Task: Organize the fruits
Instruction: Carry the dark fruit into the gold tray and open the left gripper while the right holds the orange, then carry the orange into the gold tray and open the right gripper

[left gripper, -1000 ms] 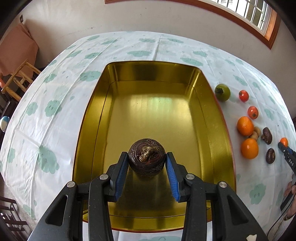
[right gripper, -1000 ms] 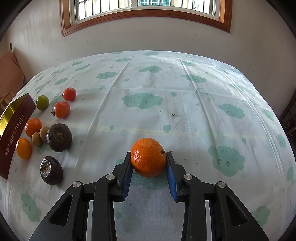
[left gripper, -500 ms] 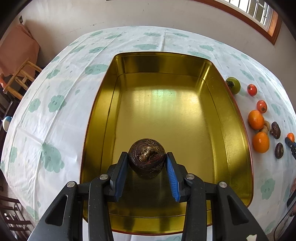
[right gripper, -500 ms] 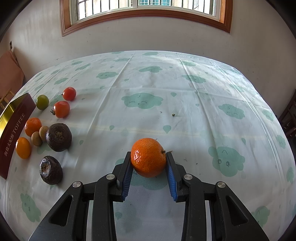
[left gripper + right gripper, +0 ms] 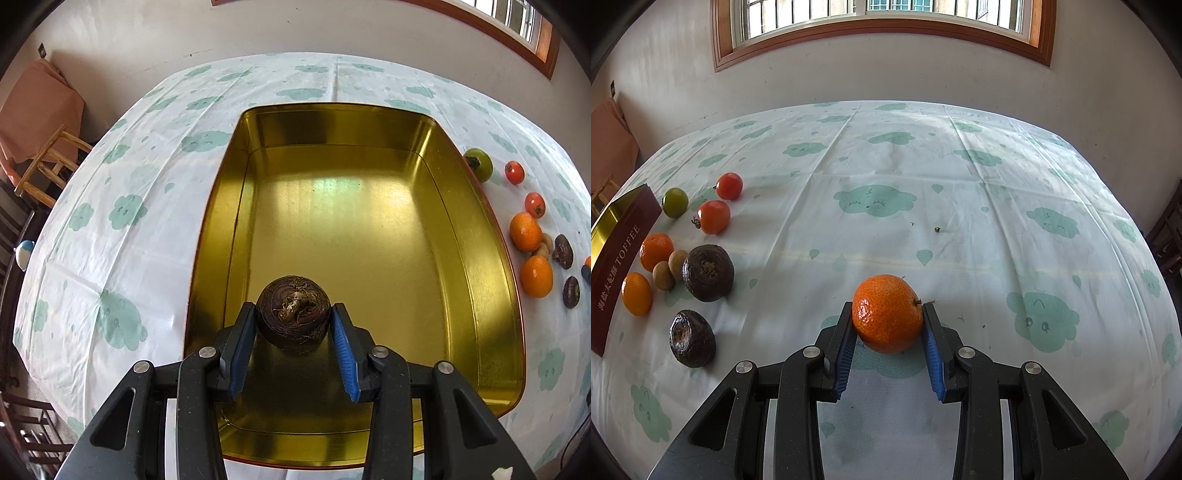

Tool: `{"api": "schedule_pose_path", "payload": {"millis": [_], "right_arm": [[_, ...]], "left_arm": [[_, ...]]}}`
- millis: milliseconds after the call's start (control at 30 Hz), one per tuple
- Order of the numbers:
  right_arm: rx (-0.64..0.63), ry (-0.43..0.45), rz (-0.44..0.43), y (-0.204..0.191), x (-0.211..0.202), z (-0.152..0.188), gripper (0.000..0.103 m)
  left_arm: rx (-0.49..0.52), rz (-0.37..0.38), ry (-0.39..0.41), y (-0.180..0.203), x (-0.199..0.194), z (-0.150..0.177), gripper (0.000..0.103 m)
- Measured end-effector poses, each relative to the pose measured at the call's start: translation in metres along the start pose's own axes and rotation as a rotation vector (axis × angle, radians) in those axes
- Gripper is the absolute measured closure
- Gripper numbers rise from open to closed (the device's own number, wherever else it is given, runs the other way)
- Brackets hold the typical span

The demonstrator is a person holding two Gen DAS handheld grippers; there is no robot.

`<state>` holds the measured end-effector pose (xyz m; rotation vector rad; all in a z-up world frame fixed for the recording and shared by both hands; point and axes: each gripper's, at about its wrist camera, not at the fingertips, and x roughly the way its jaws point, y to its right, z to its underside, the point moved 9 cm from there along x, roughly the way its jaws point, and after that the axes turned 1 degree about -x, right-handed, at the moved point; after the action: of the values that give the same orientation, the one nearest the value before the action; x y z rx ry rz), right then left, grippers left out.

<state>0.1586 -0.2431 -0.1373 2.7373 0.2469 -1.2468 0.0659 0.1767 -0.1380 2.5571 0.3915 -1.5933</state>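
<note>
My left gripper (image 5: 293,319) is shut on a dark brown round fruit (image 5: 293,317) and holds it over the near part of the gold tin tray (image 5: 495,280). My right gripper (image 5: 888,319) is shut on an orange mandarin (image 5: 887,312) just above the cloud-print tablecloth. Loose fruits lie right of the tray: a green tomato (image 5: 479,164), two red tomatoes (image 5: 514,172), two mandarins (image 5: 525,231), two dark fruits (image 5: 563,251). In the right wrist view they lie at the left: dark fruits (image 5: 708,272), mandarins (image 5: 656,251), tomatoes (image 5: 714,216).
The tray's maroon "TOFFEE" side (image 5: 617,266) shows at the left edge of the right wrist view. Two small brown fruits (image 5: 679,264) sit among the mandarins. A wooden chair (image 5: 51,162) with a pink cloth stands beyond the table's left edge. A wall and window lie behind the table.
My left gripper has drawn back and shifted left over the tray with the dark fruit still held. My right gripper and its mandarin have not moved.
</note>
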Motion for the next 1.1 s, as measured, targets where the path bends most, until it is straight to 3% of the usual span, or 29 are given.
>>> {"api": "schedule_pose_path", "payload": {"millis": [233,400,600,867,1100], "right_arm": [[-0.002,0.0,0.001,-0.001,0.0,0.0,0.068],[-0.002,0.0,0.002,-0.001,0.0,0.0,0.068],[-0.001,0.0,0.002,-0.001,0.0,0.0,0.068],[0.016,0.002,0.005,-0.002,-0.004,-0.001,0.071],[-0.023,0.051,-0.014,-0.023,-0.026,-0.025,0.071]], "left_arm": [[0.004,0.0,-0.006,0.001,0.001,0.001,0.063],[-0.006,0.017,0.015,0.001,-0.007,0.001,0.041],[-0.013,0.044,0.063,0.005,-0.021,-0.002,0.026],[-0.035,0.05,0.123,0.007,-0.04,0.0,0.023],[-0.047,0.046,0.151,0.005,-0.05,0.003,0.023]]}}
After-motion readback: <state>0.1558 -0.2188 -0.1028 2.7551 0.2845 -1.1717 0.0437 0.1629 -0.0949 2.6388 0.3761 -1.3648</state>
